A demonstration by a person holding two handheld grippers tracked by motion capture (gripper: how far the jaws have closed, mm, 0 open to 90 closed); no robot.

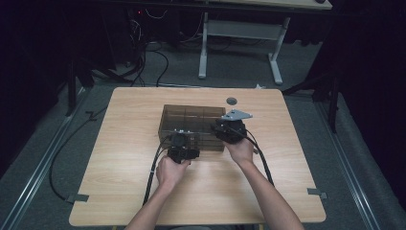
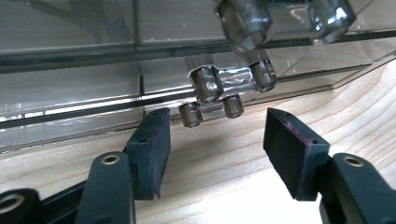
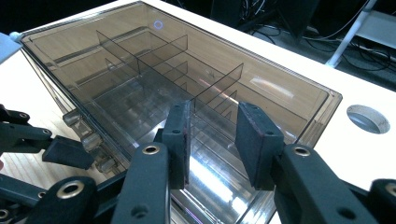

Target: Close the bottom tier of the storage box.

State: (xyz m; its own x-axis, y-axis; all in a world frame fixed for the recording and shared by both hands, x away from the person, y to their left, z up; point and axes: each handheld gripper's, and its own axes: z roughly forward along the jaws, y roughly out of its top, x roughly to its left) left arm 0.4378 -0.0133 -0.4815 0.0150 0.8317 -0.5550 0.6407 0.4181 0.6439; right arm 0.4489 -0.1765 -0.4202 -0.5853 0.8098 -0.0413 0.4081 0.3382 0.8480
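Note:
A smoky clear plastic organizer box (image 1: 191, 117) with inner dividers lies on the wooden table (image 1: 134, 191). My left gripper (image 1: 184, 140) is at the box's front wall. In the left gripper view it (image 2: 215, 140) stands open, its pads on either side of small clear hinge-like knuckles (image 2: 212, 100) at the foot of the wall (image 2: 93, 70), touching nothing. My right gripper (image 1: 221, 126) is at the box's right front corner. In the right gripper view it (image 3: 212, 135) hovers over the box (image 3: 140, 60) with a gap between its pads and nothing pinched. The left gripper's fingers (image 3: 70, 151) show by the knuckles (image 3: 88, 135).
A round cable hole (image 1: 231, 100) sits in the table just behind the box's right end, also seen as a hole (image 3: 369, 118) beside the box. Both grippers' cables (image 1: 153, 172) trail back over the table. A white-legged desk (image 1: 239, 48) stands beyond on the carpet.

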